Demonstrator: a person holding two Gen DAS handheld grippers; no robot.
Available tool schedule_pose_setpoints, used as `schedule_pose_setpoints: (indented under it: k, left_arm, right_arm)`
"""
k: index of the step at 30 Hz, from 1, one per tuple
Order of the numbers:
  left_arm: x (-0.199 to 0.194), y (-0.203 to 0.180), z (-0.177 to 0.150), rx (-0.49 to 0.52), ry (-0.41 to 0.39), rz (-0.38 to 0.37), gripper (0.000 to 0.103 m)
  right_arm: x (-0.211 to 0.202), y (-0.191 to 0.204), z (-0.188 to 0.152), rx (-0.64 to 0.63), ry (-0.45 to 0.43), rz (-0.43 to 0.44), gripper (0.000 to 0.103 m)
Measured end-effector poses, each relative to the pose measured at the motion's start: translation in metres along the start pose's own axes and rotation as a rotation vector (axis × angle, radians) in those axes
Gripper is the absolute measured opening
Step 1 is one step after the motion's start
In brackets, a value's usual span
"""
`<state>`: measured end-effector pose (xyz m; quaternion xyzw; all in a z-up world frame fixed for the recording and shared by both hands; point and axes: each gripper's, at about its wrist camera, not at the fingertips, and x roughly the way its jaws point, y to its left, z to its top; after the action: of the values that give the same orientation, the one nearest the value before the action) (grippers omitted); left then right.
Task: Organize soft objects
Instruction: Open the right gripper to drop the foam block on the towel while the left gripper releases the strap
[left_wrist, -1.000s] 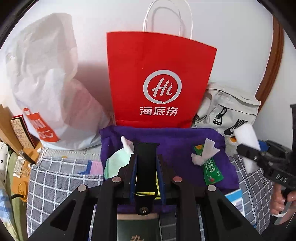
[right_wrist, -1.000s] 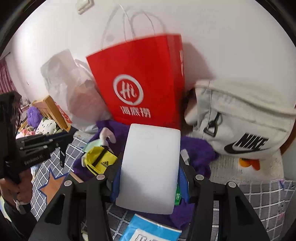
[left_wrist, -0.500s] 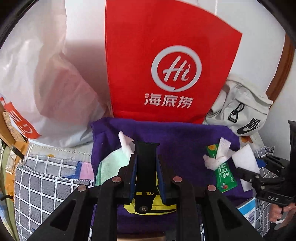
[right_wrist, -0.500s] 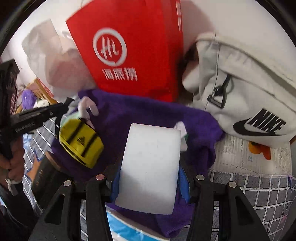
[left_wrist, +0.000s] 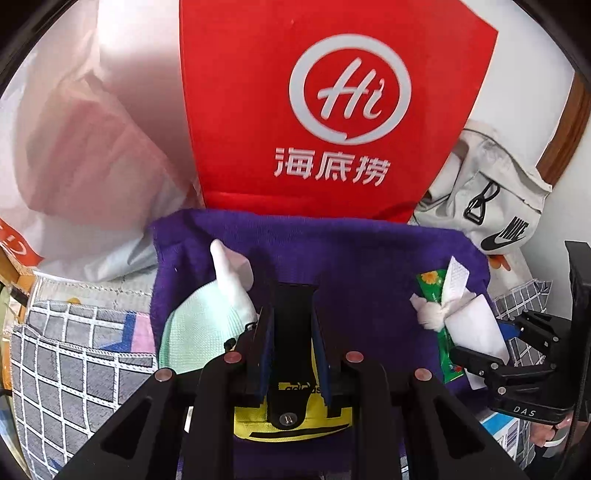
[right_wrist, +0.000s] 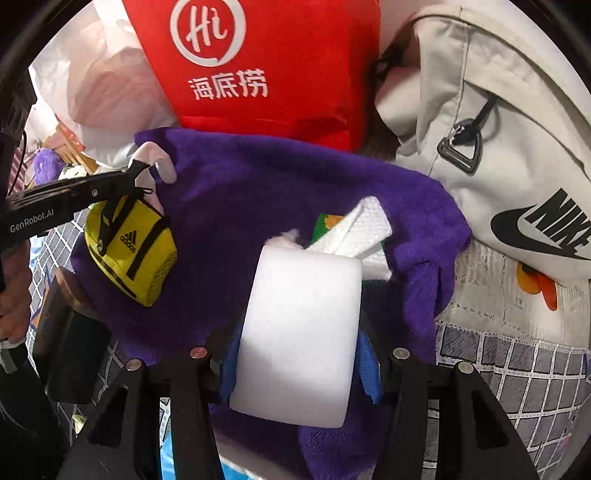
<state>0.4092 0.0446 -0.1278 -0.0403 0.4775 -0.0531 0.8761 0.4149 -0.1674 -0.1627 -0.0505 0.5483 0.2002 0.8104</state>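
A purple towel (left_wrist: 362, 258) lies spread below the red bag. My left gripper (left_wrist: 291, 314) is shut on the black strap of a yellow adidas pouch (left_wrist: 291, 424). In the right wrist view that pouch (right_wrist: 129, 251) hangs from the left gripper (right_wrist: 136, 173) just above the towel (right_wrist: 251, 192). My right gripper (right_wrist: 299, 350) is shut on a white foam block (right_wrist: 299, 332), held low over the towel's right part. A mint glove (left_wrist: 195, 332) with white fingertips lies on the towel's left side. A green packet with crumpled tissue (left_wrist: 439, 310) lies on its right side.
A red paper bag (left_wrist: 332, 110) stands against the wall behind the towel. A white plastic bag (left_wrist: 81, 147) sits to its left and a grey Nike bag (right_wrist: 498, 166) to its right. A checked grey blanket (left_wrist: 74, 369) covers the surface. A blue box (left_wrist: 506, 432) lies near the front right.
Both grippers have sunk toward the purple towel, which now fills more of each view. The pouch and the foam block stayed gripped and came down with them.
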Motion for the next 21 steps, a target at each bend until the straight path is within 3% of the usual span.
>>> schedule_pose_setpoints:
  k: [8, 10, 11, 15, 18, 21]
  left_arm:
    - [0.006, -0.001, -0.001, -0.013, 0.03, -0.013, 0.02]
    - [0.007, -0.001, 0.0, -0.023, 0.045, -0.016, 0.024]
    - [0.007, 0.0, 0.0, -0.025, 0.047, -0.023, 0.025]
    - [0.001, -0.001, 0.0, -0.029, 0.042, -0.007, 0.028]
    - [-0.01, -0.001, 0.001, -0.03, 0.014, 0.001, 0.038]
    - [-0.027, 0.0, 0.001, -0.029, -0.016, 0.008, 0.04]
  right_arm:
    - [0.014, -0.006, 0.006, 0.038, 0.036, 0.014, 0.062]
    - [0.012, -0.004, 0.006, 0.031, 0.034, 0.016, 0.069]
    - [0.008, -0.003, 0.006, 0.026, 0.026, 0.018, 0.076]
    - [-0.007, -0.001, 0.008, 0.031, -0.017, 0.003, 0.079]
    - [-0.02, -0.001, 0.01, 0.045, -0.058, 0.011, 0.079]
    - [-0.034, 0.0, 0.011, 0.061, -0.091, 0.008, 0.079]
